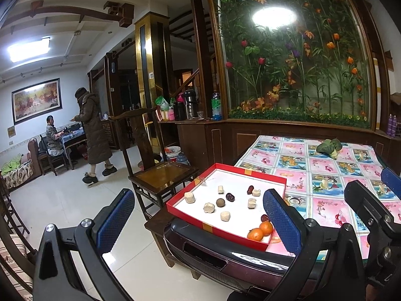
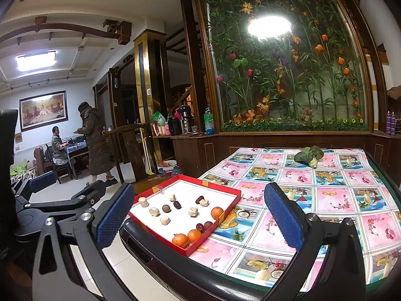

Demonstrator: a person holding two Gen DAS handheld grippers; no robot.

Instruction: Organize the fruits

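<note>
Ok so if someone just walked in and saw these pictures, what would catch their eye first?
Probably the big glass panel of artificial flowers behind the table, glaring with a reflected light. Next, the red tray at the table's near left corner, holding oranges, dark dates and pale chunks. Both the left gripper and right gripper hang open, empty.

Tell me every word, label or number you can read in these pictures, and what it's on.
None can be read.
Green-labelled bottle on the wooden counter: print too small and blurred.
Green packet beside the flasks: markings blurred.
Yellow notice on the wall under the framed painting: unreadable.
Red box: gold tabs, no legible text.
Tablecloth: fruit pictures only, no words visible.
</note>
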